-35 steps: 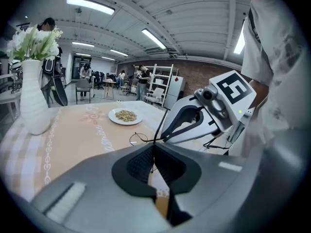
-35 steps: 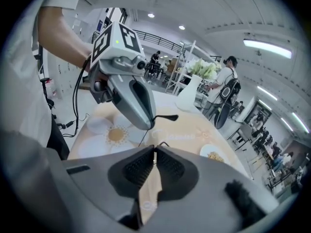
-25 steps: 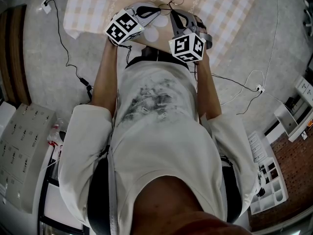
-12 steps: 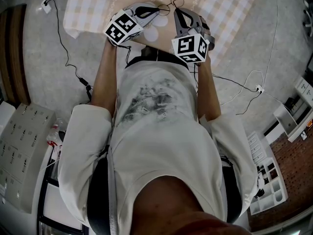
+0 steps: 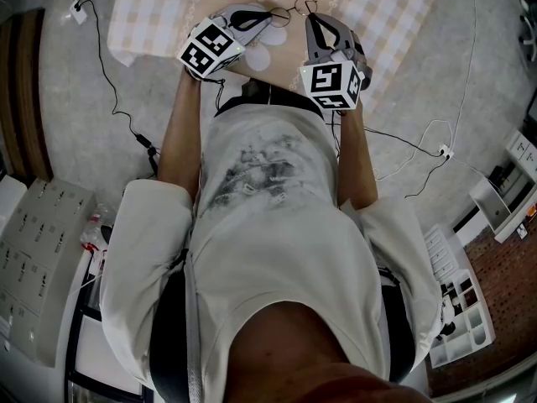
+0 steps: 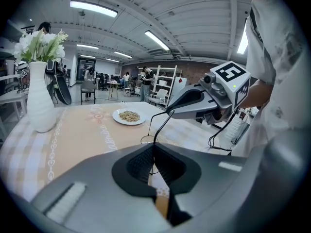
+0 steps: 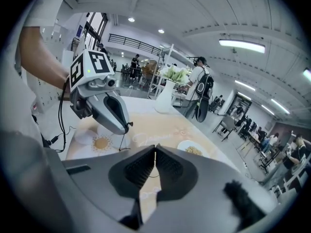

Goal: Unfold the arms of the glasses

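Thin black wire-framed glasses (image 5: pixel 289 10) hang above the table between my two grippers. My left gripper (image 5: pixel 270 13) is shut on one thin part of the frame; in the left gripper view a black wire (image 6: pixel 159 130) rises out of its closed jaws (image 6: pixel 154 152) to the tip of the right gripper (image 6: pixel 170 111). My right gripper (image 5: pixel 309 13) is shut on another thin wire part, an arm as far as I can tell, seen between its pads (image 7: pixel 155 152). The left gripper (image 7: pixel 129 125) shows opposite, with wire hanging from its tip.
The table carries a beige checked cloth (image 5: pixel 159 11). A white plate of food (image 6: pixel 129 116) lies beyond the glasses, and a white vase with flowers (image 6: pixel 40 101) stands at the far side. Cables (image 5: pixel 126 116) run over the floor. People and chairs are in the background.
My right gripper has drifted to the right and slightly up the picture, rolling a little and drawing its part of the glasses away from the left gripper. The left gripper has stayed put.
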Demonstrator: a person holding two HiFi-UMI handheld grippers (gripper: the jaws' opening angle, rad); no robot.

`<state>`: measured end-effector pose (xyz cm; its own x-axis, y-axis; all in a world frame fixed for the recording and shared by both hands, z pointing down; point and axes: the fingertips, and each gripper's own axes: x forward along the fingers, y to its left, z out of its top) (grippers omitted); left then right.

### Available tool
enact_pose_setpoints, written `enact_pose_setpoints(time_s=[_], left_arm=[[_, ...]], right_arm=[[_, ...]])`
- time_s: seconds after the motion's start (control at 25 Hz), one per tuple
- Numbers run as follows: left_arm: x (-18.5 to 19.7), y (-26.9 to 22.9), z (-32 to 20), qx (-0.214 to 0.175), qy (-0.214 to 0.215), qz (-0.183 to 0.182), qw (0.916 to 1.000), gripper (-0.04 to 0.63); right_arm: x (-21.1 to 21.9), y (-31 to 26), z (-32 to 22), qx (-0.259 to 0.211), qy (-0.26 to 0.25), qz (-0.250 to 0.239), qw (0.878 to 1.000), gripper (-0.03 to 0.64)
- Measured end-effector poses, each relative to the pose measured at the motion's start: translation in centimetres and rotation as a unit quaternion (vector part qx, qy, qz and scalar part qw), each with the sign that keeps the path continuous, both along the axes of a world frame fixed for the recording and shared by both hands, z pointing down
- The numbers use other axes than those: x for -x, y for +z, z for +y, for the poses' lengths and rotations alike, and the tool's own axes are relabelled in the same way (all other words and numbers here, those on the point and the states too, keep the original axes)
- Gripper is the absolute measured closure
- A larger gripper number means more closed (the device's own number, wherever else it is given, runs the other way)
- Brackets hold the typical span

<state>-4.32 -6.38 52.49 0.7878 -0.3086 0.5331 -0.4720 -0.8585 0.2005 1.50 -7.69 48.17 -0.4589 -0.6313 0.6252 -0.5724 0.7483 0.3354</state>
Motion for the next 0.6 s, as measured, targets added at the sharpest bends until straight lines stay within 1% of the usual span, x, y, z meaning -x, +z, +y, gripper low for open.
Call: enact_pose_setpoints(time_s=[0.48, 0.6], left_arm=[[0.2, -0.4, -0.6, -0.007, -0.037, 0.013, 0.9992, 0.584], [0.4, -0.4, -0.7, -0.008, -0.046, 0.011, 0.9988, 0.583]], right_arm=[[-1.8, -0.9, -0.4, -0.004, 0.052, -0.027, 0.998, 0.595], [-2.1, -1.0, -0.5, -0.005, 0.062, -0.031, 0.998, 0.595]])
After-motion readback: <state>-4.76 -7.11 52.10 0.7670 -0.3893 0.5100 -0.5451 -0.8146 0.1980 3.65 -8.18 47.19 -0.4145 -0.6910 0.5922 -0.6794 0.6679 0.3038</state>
